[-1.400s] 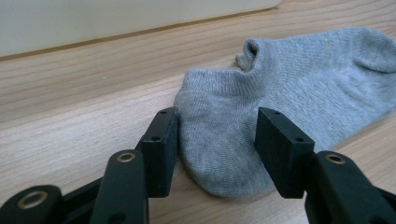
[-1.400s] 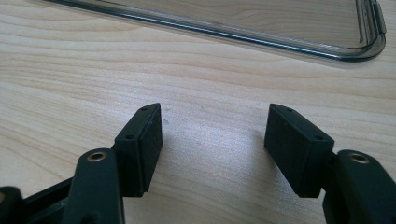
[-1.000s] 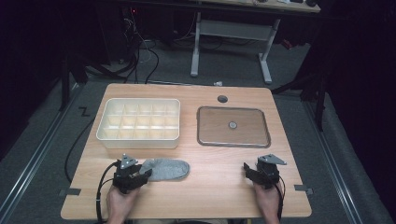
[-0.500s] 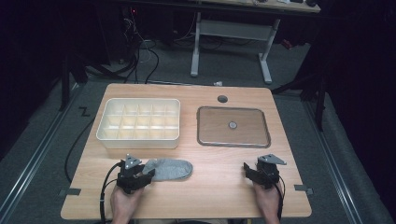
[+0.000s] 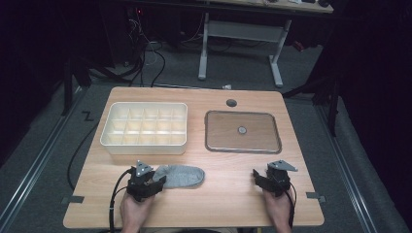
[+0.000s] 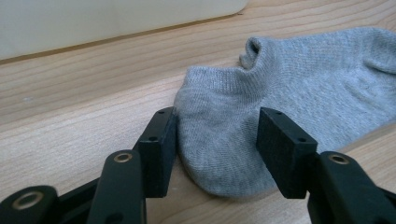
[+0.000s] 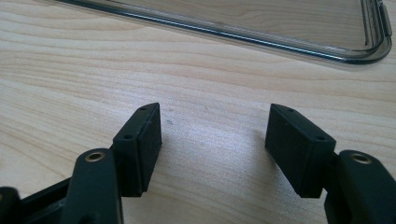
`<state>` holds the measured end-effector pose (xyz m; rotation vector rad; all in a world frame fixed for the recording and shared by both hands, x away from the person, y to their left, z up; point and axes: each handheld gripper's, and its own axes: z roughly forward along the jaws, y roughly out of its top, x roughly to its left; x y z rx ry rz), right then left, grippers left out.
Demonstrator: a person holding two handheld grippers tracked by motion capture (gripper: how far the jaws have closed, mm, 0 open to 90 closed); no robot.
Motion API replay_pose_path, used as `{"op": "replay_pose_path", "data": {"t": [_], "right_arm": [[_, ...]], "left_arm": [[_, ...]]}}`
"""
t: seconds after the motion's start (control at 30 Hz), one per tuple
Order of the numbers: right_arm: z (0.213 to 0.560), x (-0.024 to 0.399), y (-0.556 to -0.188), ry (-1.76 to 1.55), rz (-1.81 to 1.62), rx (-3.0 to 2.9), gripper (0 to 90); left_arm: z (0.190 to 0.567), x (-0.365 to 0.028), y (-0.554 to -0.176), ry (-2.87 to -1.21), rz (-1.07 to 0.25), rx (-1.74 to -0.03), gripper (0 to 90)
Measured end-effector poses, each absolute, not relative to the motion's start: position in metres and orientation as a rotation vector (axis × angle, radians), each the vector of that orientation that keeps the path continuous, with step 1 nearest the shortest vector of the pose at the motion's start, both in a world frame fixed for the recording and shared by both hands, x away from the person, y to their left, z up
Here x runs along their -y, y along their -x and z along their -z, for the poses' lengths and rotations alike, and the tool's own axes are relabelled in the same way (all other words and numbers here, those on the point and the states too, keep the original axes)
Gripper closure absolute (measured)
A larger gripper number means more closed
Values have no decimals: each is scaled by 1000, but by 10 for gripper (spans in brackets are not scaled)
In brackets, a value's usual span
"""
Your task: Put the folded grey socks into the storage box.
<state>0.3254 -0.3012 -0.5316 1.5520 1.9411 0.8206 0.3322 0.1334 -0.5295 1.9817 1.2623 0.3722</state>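
1. Grey sock [image 5: 180,175] lies flat at the table's [image 5: 228,204] near left, just near of the compartment box [image 5: 145,128].
2. Left gripper [image 6: 215,140] straddles its end, jaws just widening, not pinching.
3. Right gripper [image 7: 213,140] rests spread over bare wood.
4. Best: push deeper, then clamp both layers.

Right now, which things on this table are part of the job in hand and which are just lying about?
In the job:
- grey ankle sock, one end lying between the jaws of the left gripper, which have just been opening
- left gripper, open around the sock

Lying about:
- cream divided organiser box
- clear lid, flat on the wooden table
- right gripper, open over bare wood
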Motion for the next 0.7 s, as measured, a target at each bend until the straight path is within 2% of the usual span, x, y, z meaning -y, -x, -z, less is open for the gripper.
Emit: {"op": "replay_pose_path", "data": {"t": [0.53,0.7], "right_arm": [[532,300,-325,-1557,-821,-1940,364],[531,301,-325,-1557,-821,-1941,363]], "left_arm": [[530,-119,-334,-1974,-371,-1254,453],[531,-115,-334,-1970,-376,-1245,469]]}}
